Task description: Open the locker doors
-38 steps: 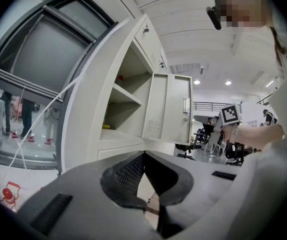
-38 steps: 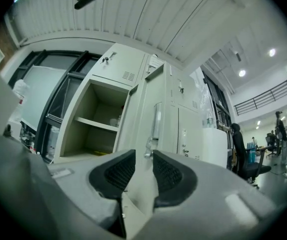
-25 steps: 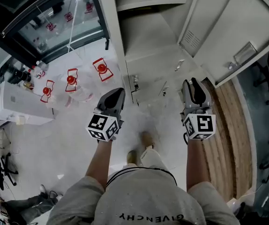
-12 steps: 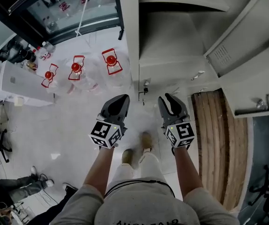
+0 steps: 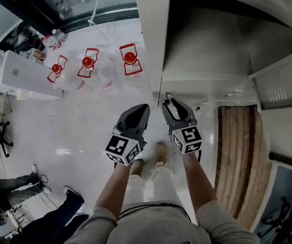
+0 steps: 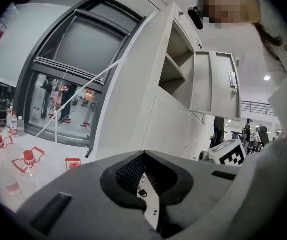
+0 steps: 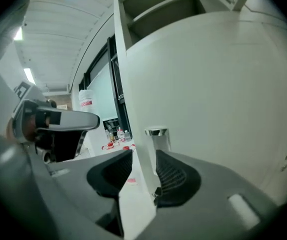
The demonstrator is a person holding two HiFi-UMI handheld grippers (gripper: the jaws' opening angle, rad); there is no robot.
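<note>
Standing close in front of the locker [image 5: 207,44], you are holding both grippers low at its front left corner. Your left gripper [image 5: 142,108] is pointing at the pale floor just left of that corner, its jaws lying together at the tips and gripping nothing. Only a sliver of the locker is showing through the slit below them. Your right gripper [image 5: 170,102] is hanging just beside it with the jaws parted. In the right gripper view, the locker's front left edge is running up between the two pads, and the chrome handle [image 7: 156,132] is showing just above the right one. Whether either pad is touching the metal cannot be told. The lower door [image 7: 218,94] is lying shut, while the upper door [image 6: 216,86] is hanging swung wide open, baring a shelf [image 6: 176,66]. Red-capped bottles [image 5: 87,62] are standing on the floor to your left, well apart from both grippers.
</note>
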